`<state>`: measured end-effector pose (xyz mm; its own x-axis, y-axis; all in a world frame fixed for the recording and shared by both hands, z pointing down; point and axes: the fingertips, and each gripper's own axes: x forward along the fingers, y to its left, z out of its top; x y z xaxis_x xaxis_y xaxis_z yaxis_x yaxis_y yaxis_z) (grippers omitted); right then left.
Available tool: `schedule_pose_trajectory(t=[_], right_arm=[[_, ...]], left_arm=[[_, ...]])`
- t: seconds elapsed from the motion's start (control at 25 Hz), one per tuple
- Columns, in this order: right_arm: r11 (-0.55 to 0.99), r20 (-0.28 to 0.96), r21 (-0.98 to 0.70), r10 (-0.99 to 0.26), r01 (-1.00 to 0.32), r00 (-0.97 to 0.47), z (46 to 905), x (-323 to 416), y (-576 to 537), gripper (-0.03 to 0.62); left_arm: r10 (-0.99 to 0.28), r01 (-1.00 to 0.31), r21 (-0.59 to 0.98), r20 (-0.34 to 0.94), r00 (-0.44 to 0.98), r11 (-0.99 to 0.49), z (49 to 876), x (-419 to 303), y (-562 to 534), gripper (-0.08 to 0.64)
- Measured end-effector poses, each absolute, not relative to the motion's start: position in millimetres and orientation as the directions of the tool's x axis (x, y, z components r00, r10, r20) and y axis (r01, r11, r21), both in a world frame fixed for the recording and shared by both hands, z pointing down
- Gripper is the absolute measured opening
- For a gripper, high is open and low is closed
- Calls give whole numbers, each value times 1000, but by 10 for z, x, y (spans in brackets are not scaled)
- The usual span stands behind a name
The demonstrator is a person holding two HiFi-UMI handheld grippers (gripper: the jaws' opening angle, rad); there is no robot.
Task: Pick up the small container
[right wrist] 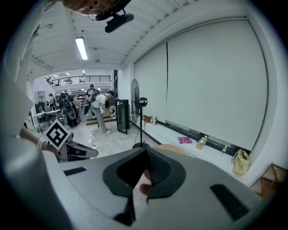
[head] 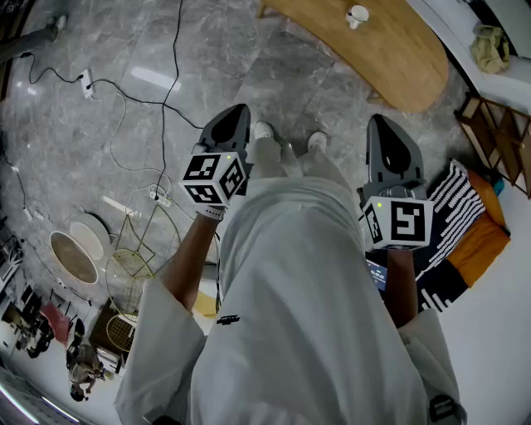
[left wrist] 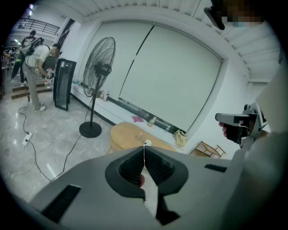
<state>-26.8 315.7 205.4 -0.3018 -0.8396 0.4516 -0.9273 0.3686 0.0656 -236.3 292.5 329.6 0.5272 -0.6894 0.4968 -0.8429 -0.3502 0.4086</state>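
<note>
While left gripper (left wrist: 144, 152) and right gripper (right wrist: 146, 155) fingers (right wrist: 158, 170) meet on nothing, the small container (head: 358, 14) stands on the table (head: 390, 60).

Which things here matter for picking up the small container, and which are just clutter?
Job:
- small white container, on the wooden table
- left gripper and right gripper, both shut and empty

Lying about:
- floor cables
- standing fan
- yellowish bag
- striped fabric
</note>
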Motion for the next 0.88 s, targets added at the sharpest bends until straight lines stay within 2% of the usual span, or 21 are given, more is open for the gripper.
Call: schedule_pose_trajectory(t=[0.24, 0.4, 0.64, 0.88], right_arm=[[304, 378, 66, -889, -950, -258, 1664, 191, 3665, 2], [270, 371, 49, -899, -962, -234, 1677, 628, 4054, 2], [318, 349, 11, -889, -948, -295, 1780, 985, 4334, 3], [370, 309, -4, -883, -929, -353, 1748, 1249, 4398, 6]], left_arm=[[-731, -827, 371, 400, 552, -422, 2410, -1943, 3423, 20], [-766, -829, 343, 338, 547, -441, 1977, -1545, 3806, 20], [-783, -838, 289, 309, 539, -463, 1824, -1083, 4118, 20], [-799, -836, 321, 279, 532, -445, 1694, -685, 4277, 20]])
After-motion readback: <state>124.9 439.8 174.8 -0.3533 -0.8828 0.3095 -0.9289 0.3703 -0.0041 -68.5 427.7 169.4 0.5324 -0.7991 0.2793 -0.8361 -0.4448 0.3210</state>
